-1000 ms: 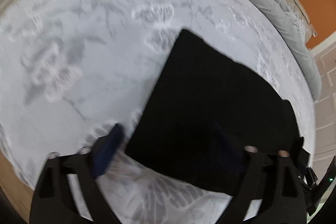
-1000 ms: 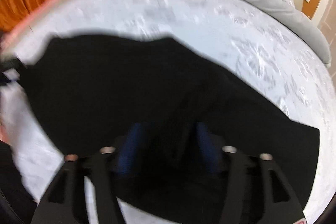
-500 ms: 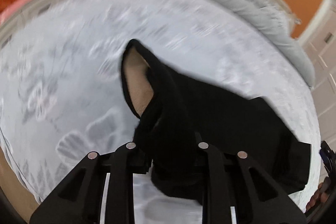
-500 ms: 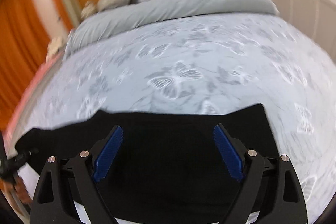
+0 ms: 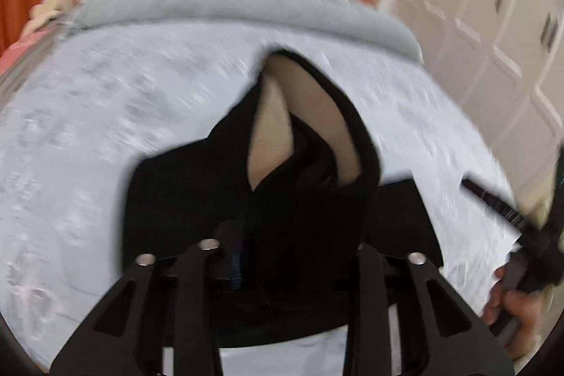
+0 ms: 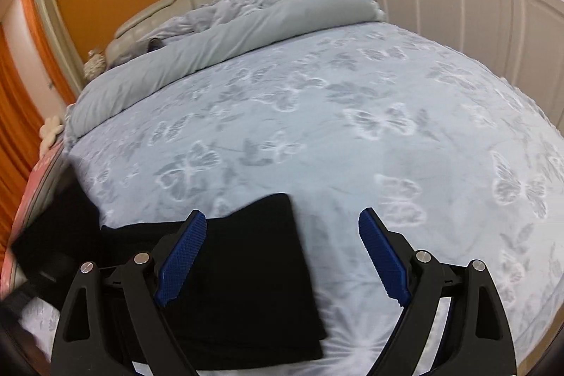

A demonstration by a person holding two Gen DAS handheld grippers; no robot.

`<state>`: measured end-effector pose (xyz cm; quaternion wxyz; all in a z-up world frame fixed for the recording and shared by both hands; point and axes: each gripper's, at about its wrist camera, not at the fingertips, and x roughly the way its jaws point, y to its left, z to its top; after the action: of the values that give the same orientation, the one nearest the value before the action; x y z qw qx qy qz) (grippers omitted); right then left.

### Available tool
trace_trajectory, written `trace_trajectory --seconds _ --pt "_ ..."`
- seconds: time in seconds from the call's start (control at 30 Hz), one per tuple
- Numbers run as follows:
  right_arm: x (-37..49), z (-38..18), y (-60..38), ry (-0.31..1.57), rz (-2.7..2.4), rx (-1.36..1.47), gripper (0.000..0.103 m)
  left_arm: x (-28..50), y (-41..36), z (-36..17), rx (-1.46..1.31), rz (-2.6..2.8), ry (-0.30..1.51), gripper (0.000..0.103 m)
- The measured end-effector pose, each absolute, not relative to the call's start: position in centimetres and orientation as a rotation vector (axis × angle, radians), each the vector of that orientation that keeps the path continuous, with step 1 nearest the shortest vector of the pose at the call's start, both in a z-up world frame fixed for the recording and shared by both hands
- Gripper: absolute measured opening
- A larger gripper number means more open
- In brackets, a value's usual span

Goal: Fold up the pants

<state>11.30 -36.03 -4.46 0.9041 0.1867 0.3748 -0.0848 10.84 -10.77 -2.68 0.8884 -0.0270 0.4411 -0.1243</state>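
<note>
- Here the left gripper (image 5: 282, 256) is clamped on a bunched end of the black pants (image 5: 303, 217) and holds it raised off the bed (image 5: 105, 129), with the pale lining showing in the open fold above it.
- The rest of the pants lies as a flat black slab on the butterfly-print cover near the bed's foot edge; in the right wrist view it (image 6: 246, 288) sits low and left, partly under the left finger.
- The right gripper (image 6: 282, 259) has its blue pads spread wide, with nothing between them, and hovers over the slab's right edge.
- The step in hand looks like carrying the lifted end across to lay it over the flat part.
- To do it well, I'd keep the raised cloth taut enough that the lining side turns under cleanly, not sagging into a roll.
- Travel low and steady; the left view is smeared with motion, so a slower sweep would probably help the edges land square.
- The right gripper could press on the lying layer near its right edge so the base does not drag on the soft cover.
- Release only once the carried edge lines up with the edge beneath it.
- A risk: the thick bunch in the grip may drop as a lump and need smoothing.
</note>
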Motion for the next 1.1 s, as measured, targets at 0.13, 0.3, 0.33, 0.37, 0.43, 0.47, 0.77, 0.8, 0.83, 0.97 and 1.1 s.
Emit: trace_trajectory --seconds 0.13,0.3,0.33,0.37,0.43,0.47,0.77,0.8,0.83,0.97,1.1 --pt "11.0 -5.7 -37.7 0.817 -0.166 0.41 0.086 9.8 -15.5 -8.2 0.031 -0.328 1.03 0.06" --pt "11.0 -6.1 -36.7 0.845 -0.038 0.43 0.086 4.6 -14.6 -3.6 0.131 -0.36 0.805 0.094" --pt "11.2 -6.2 -36.1 0.853 -0.005 0.427 0.086 4.0 -13.5 -2.4 0.126 -0.372 0.78 0.097" --pt "11.4 -6.2 -35.3 0.863 0.025 0.42 0.086 4.0 -12.7 -1.4 0.118 -0.375 0.761 0.097" --pt "12.1 -6.7 -33.2 0.896 0.111 0.42 0.086 3.8 -9.4 0.8 0.099 -0.338 0.702 0.098" --pt "12.5 -7.2 -31.6 0.925 0.167 0.428 0.086 4.0 -8.4 1.3 0.096 -0.31 0.692 0.098" --pt "15.9 -12.5 -23.9 1.119 0.239 0.344 0.089 10.0 6.3 -3.5 -0.139 0.015 0.82 0.098" --pt "16.0 -12.6 -23.3 1.109 0.225 0.328 0.089 10.0 6.9 -3.7 -0.139 0.022 0.825 0.098" --pt "16.1 -12.5 -22.7 1.097 0.238 0.314 0.089 9.7 7.6 -3.5 -0.138 0.03 0.808 0.098" --pt "16.2 -11.9 -21.0 1.063 0.294 0.311 0.026 8.5 7.9 -2.6 -0.071 0.062 0.741 0.098" --pt "15.3 -7.3 -22.0 0.949 0.347 0.391 0.013 8.7 8.0 -2.8 -0.093 0.032 0.769 0.098"
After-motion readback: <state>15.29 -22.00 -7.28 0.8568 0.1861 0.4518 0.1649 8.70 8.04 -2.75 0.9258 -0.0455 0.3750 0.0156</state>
